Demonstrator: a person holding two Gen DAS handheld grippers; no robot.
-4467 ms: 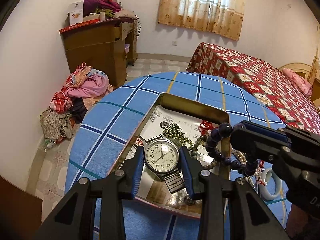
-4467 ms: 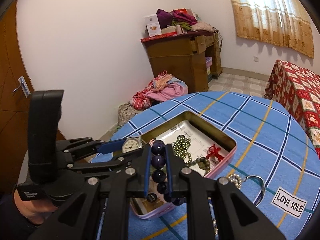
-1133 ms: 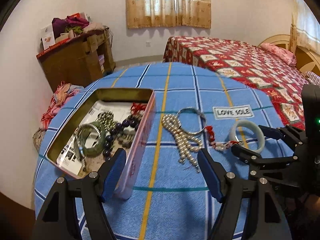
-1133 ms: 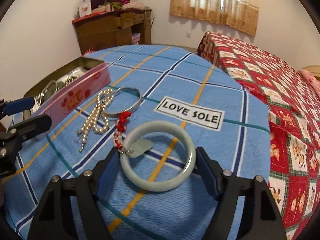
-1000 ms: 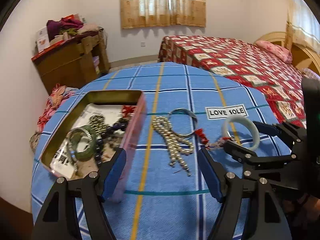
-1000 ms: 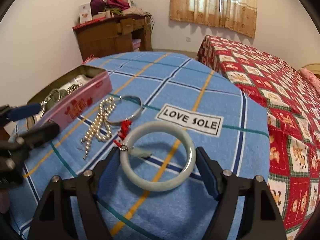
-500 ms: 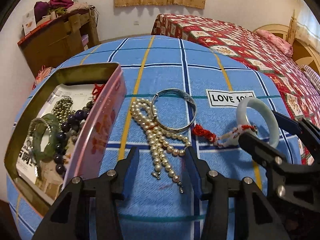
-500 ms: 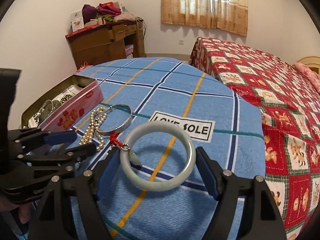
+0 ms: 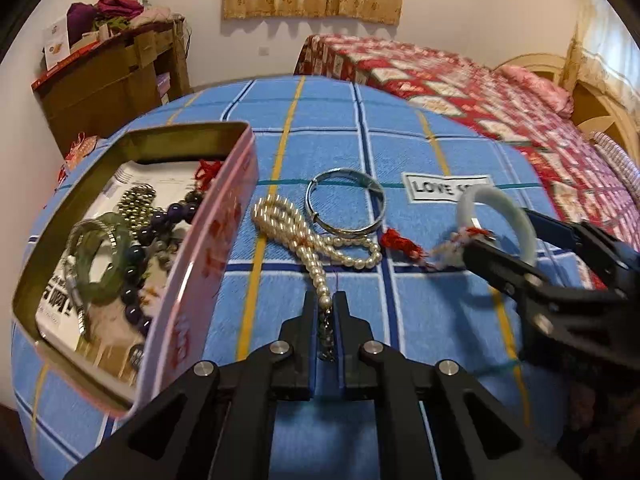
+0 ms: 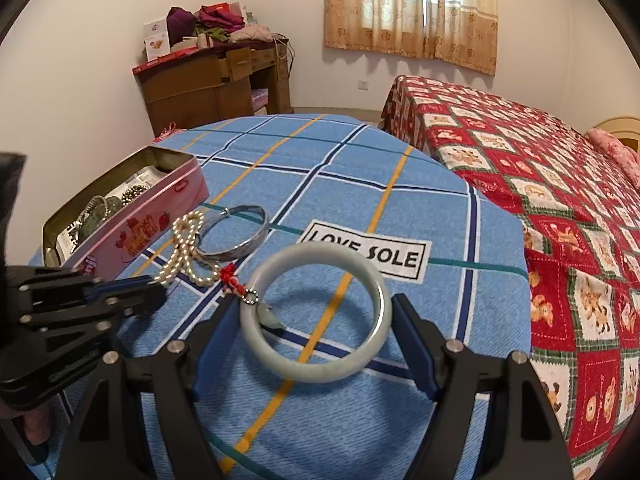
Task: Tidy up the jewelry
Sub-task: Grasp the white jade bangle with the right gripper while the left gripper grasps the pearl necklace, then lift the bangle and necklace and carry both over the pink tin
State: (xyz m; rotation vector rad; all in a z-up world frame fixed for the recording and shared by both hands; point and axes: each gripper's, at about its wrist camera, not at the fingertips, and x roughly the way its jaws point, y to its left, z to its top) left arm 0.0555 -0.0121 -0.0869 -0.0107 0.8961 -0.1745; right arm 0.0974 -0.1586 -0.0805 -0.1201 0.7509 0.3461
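Note:
A pearl necklace (image 9: 316, 240) lies on the blue checked tablecloth (image 9: 400, 152); my left gripper (image 9: 325, 316) is shut on its near end. A silver bangle (image 9: 345, 207) lies just beyond it. My right gripper (image 10: 316, 328) holds a pale jade bangle (image 10: 316, 312) between its pads, lifted above the cloth, with a small pendant on a red cord (image 10: 232, 276) hanging at its left. The pink tin (image 9: 208, 248) at left holds a green bracelet (image 9: 102, 256), dark beads and other jewelry. In the right wrist view the necklace (image 10: 184, 252), silver bangle (image 10: 236, 236) and tin (image 10: 140, 224) lie to the left.
A white "LOVE SOLE" label (image 10: 368, 254) is sewn on the cloth. A bed with a red patterned cover (image 10: 540, 184) stands close to the right. A wooden desk (image 10: 212, 76) piled with clothes stands by the far wall. The table edge curves off on all sides.
My left gripper has moved forward and closed on the pearl necklace's end. My right gripper has lifted the jade bangle a little, the red cord trailing from it.

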